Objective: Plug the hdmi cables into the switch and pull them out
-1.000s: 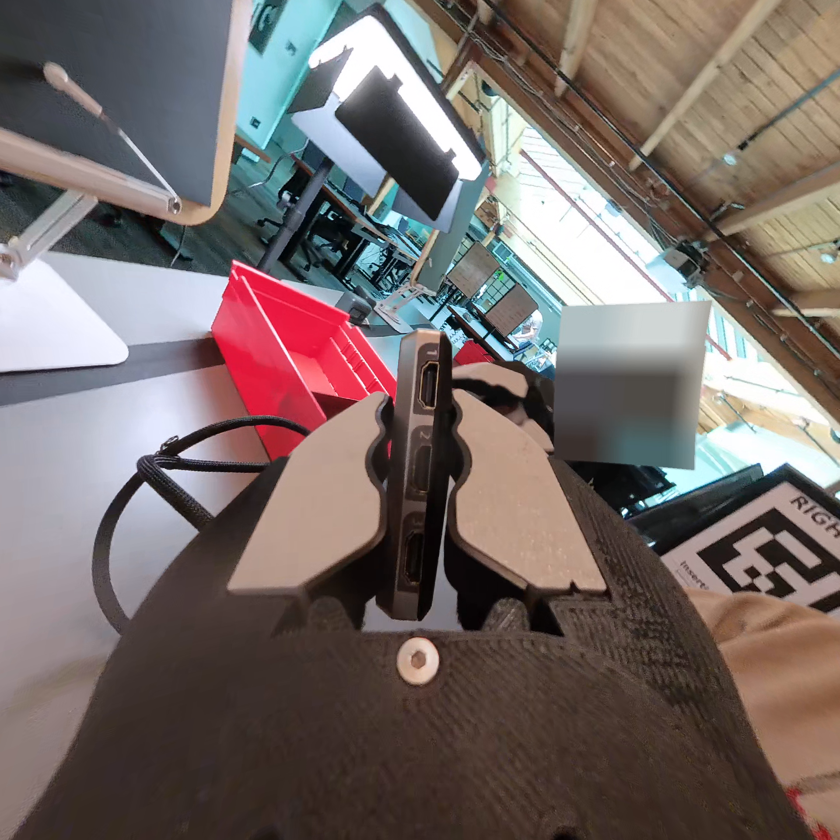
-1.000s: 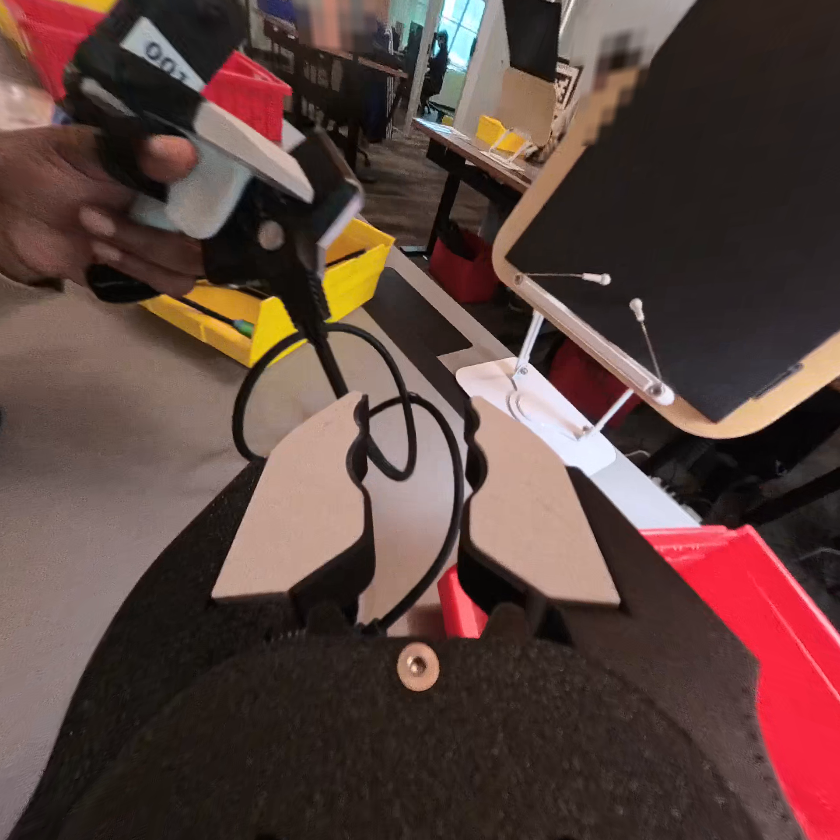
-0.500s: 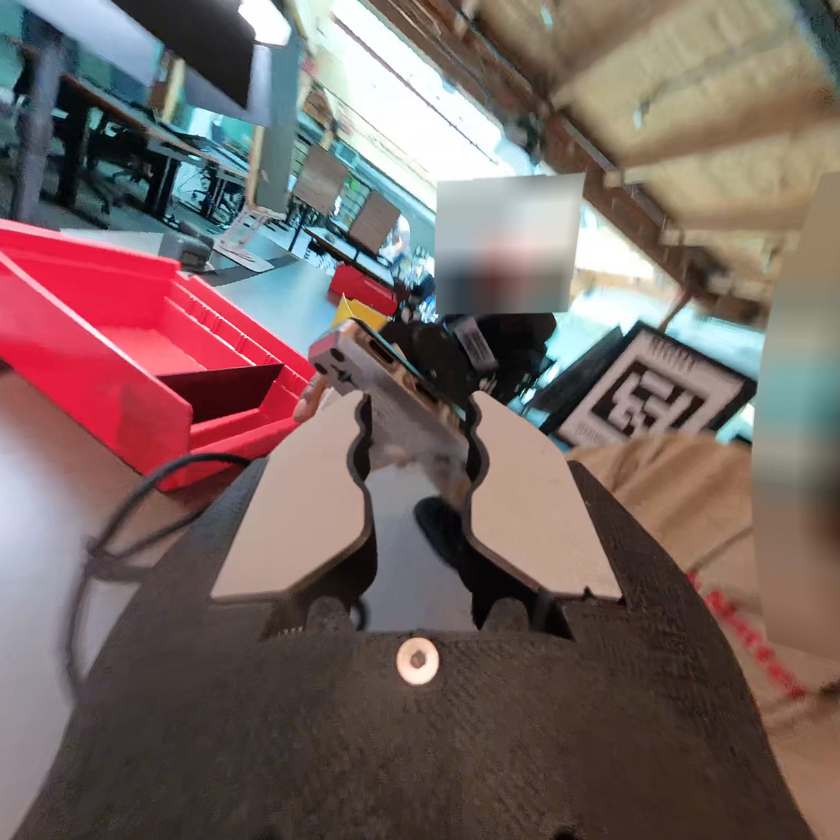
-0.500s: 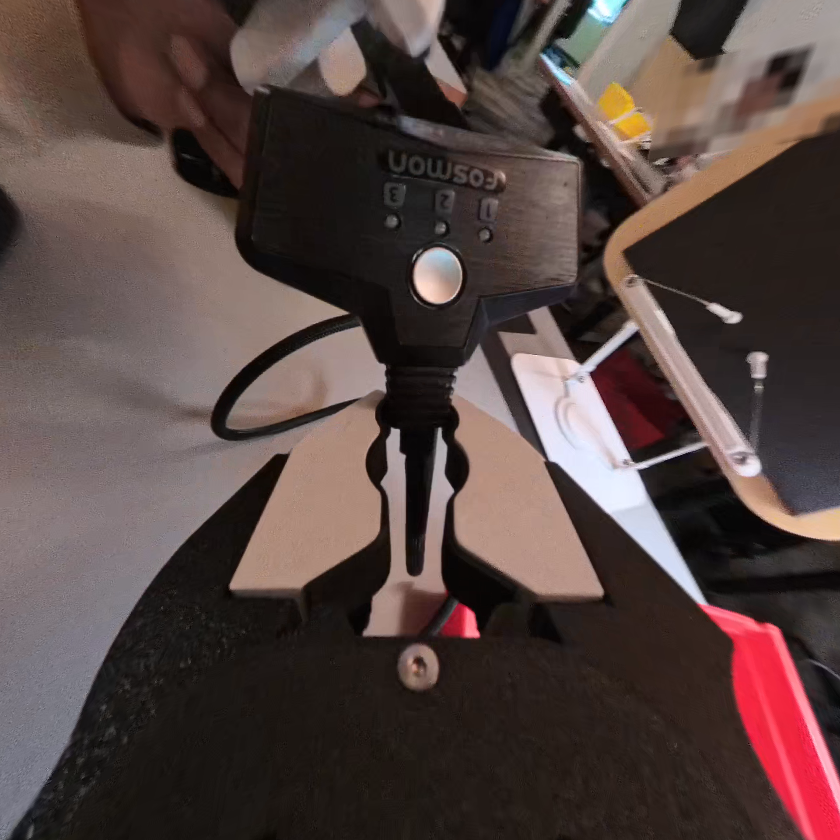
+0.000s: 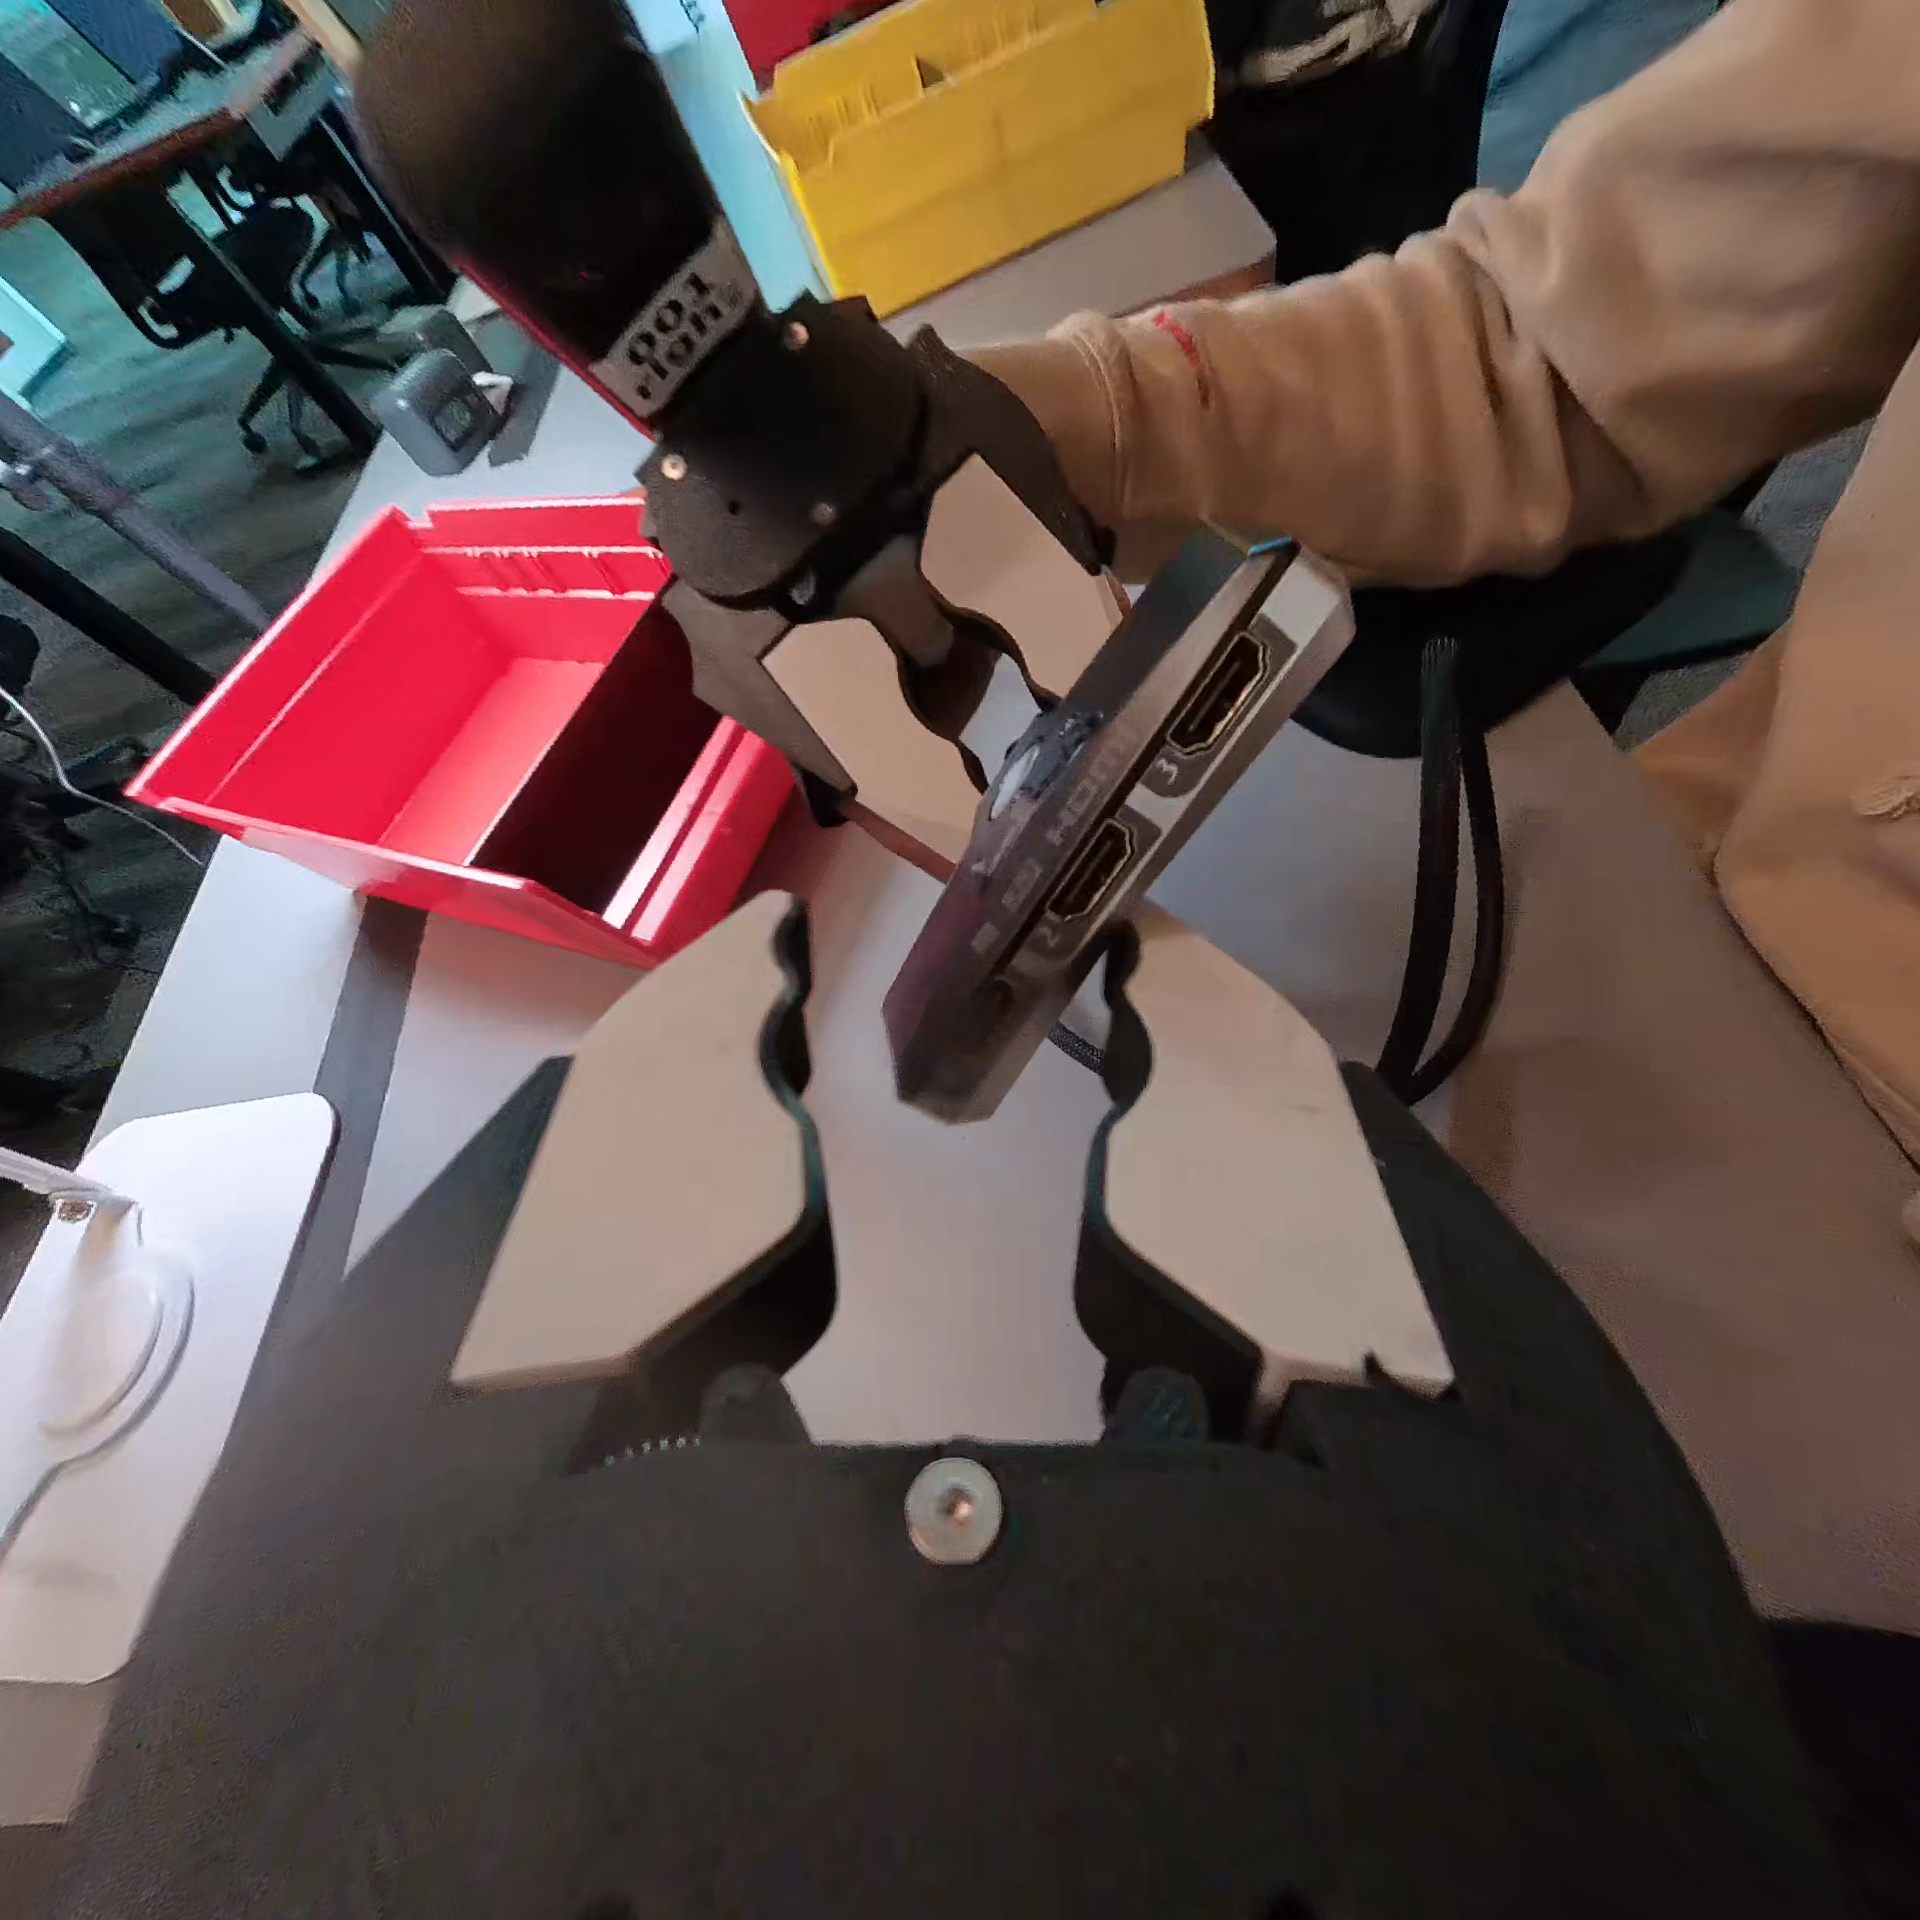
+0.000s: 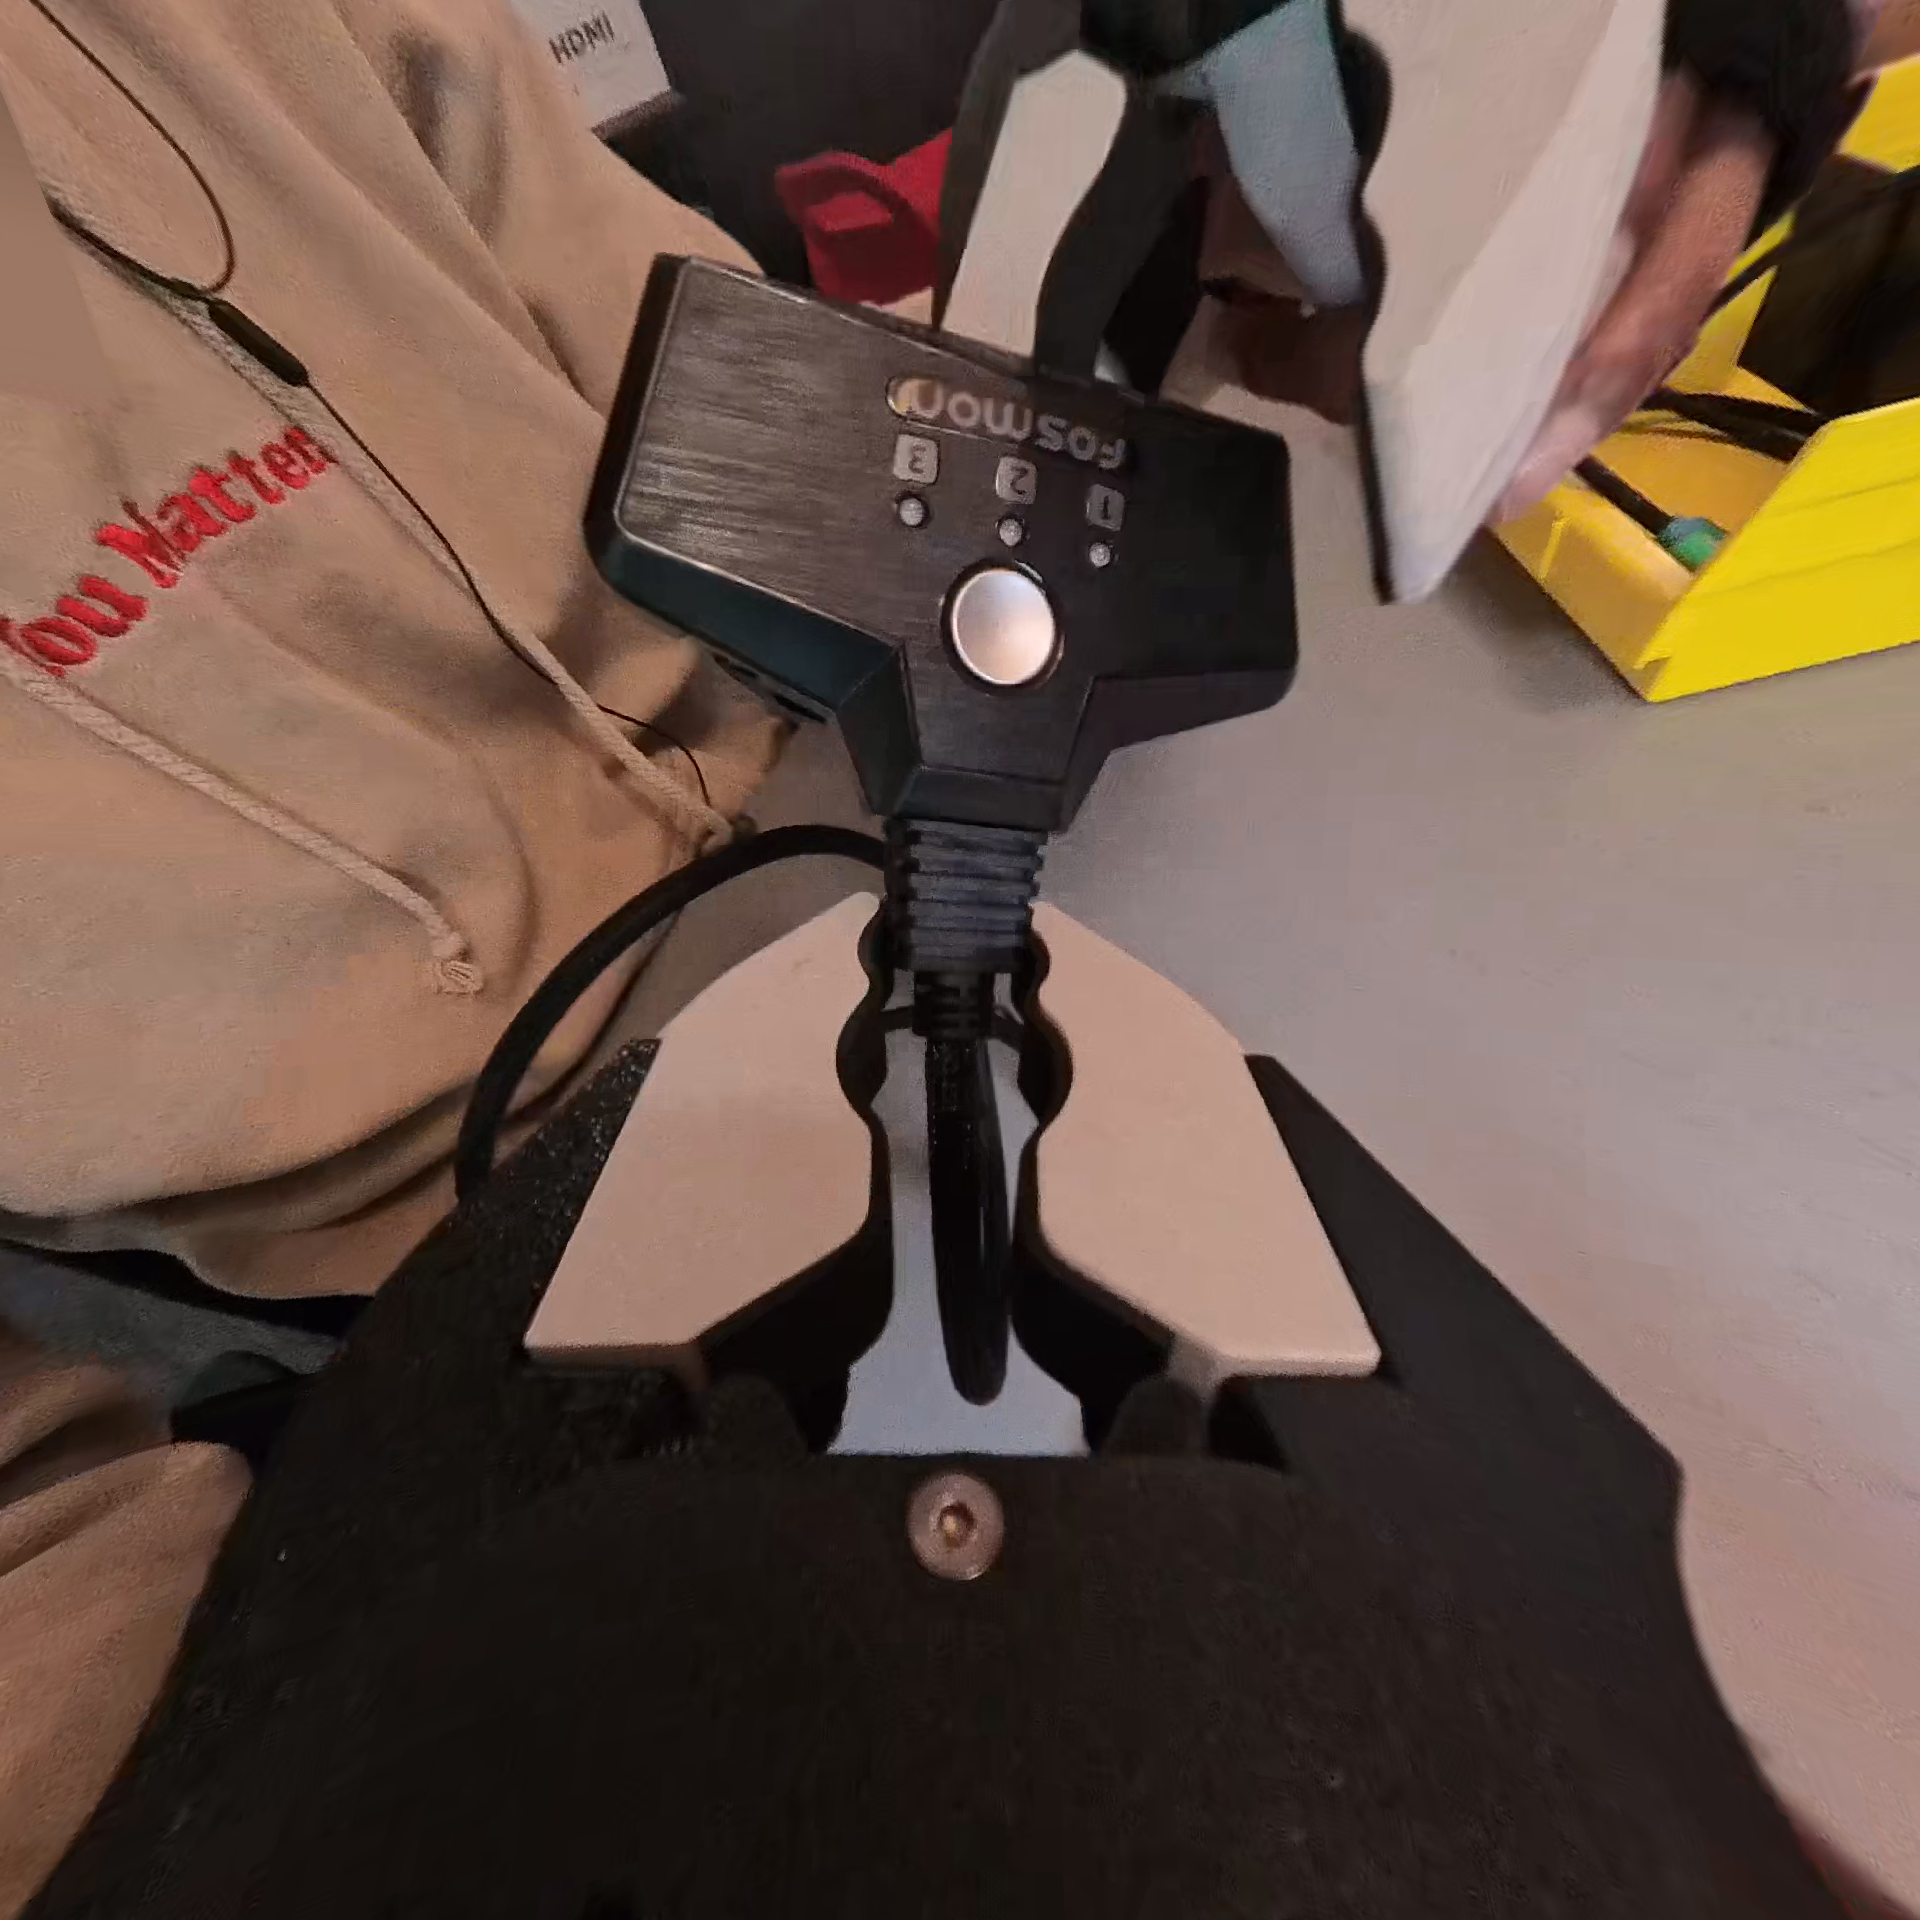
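Observation:
The black HDMI switch [image 6: 935, 520] has a round silver button and three numbered lights on its face. My right gripper [image 6: 956, 935] is shut on the ribbed boot where the switch's cable leaves the body, and holds the switch above the grey table [image 6: 1507, 987]. In the left wrist view the switch [image 5: 1122, 821] hangs tilted with its empty ports facing me, and the right gripper [image 5: 935, 675] is behind it. My left gripper [image 5: 951, 935] is open, with the switch's lower corner just between its fingertips. The black cable [image 5: 1455, 831] loops off to the right.
A red bin [image 5: 416, 727] lies on the table to the left, and a yellow bin [image 5: 987, 135] stands farther back. A white stand base [image 5: 135, 1299] is at the near left. The person's beige sleeve [image 5: 1455, 364] and hoodie [image 6: 260, 727] are close by.
My left gripper has let go of the switch and opened. My right gripper has shut on the cable boot and now carries the switch. Both views have swung downward.

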The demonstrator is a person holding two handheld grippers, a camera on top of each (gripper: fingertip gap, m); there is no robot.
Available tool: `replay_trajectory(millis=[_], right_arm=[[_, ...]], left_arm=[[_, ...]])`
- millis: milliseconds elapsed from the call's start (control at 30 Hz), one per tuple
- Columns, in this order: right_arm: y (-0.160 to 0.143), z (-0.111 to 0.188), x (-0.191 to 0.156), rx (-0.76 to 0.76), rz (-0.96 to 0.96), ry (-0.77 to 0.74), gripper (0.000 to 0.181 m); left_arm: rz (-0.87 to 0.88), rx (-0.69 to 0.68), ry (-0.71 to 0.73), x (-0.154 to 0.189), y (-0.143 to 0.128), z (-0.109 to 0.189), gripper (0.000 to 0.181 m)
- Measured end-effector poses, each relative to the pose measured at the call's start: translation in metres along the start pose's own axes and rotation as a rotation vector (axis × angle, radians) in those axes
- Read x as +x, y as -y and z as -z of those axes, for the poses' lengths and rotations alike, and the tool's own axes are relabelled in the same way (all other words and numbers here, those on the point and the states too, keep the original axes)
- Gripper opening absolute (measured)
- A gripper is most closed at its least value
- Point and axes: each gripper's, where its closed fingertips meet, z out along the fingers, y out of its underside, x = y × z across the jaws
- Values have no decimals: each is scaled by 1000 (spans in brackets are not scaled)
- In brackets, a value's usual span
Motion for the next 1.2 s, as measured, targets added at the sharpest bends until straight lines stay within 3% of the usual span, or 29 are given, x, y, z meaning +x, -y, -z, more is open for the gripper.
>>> replay_trajectory(millis=[33,100,167,233,367,567,733,1033,1200], right_arm=[[1,0,1,6,-4,2,21],[-2,3,11,-8,-5,-56,21],[3,14,35,6,9,-242,22],[16,33,57,28,43,-448,33],[52,50,57,124,203,-630,34],[65,41,63,169,250,-691,24],[48,36,68,81,223,-663,22],[44,31,66,80,210,-624,22],[46,31,67,90,210,-631,22]], left_arm=[[-8,-13,-9,2,-1,-4,40],[-9,-18,16,-3,0,-6,32],[39,-7,73,-16,-1,-2,23],[91,29,114,-29,-3,5,23],[193,203,98,-42,-1,6,22],[276,339,58,-46,-3,-10,22],[290,261,24,-42,-19,-18,24],[167,101,84,-39,-28,-17,22],[180,122,83,-41,-26,-15,22]])
